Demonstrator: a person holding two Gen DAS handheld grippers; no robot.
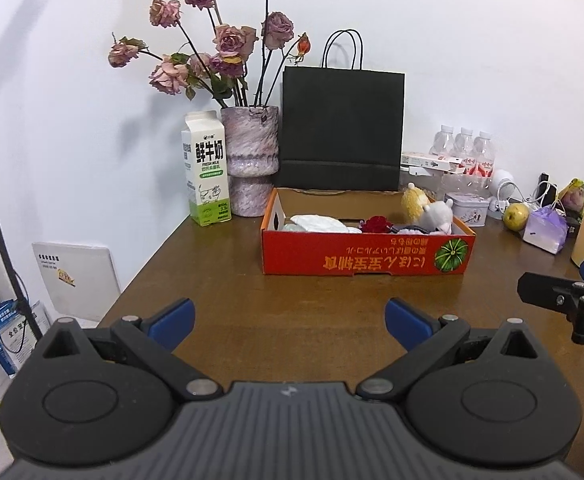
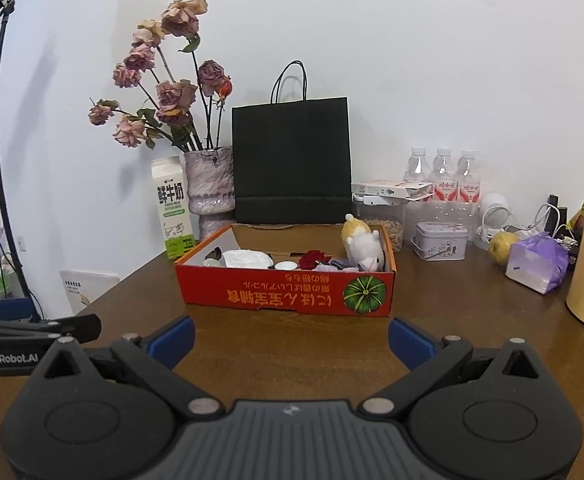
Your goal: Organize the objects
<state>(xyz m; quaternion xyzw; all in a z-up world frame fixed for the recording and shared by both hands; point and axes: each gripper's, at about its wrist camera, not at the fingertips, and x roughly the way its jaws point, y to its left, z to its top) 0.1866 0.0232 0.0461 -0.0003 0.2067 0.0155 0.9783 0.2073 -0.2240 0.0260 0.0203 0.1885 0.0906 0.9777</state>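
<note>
From the left wrist, the left gripper (image 1: 289, 322) is hovering over the smooth brown wooden table (image 1: 219, 292), its blue-padded fingers spreading wide and gripping nothing. Ahead, a shallow red cardboard box (image 1: 366, 256) is sitting by a matte black paper bag (image 1: 342, 128), holding crumpled white paper (image 1: 318, 223) and a fluffy plush toy (image 1: 436, 214).

From the right wrist, the right gripper (image 2: 292, 340) is likewise gaping empty before the box (image 2: 287, 294); a waxy milk carton (image 2: 171, 208) and a mottled vase (image 2: 209, 190) are standing behind it to the left.

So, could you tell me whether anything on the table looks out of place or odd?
The red cardboard box sits with its print upside down towards the cameras, and the roses in the vase look dried and drooping.
</note>
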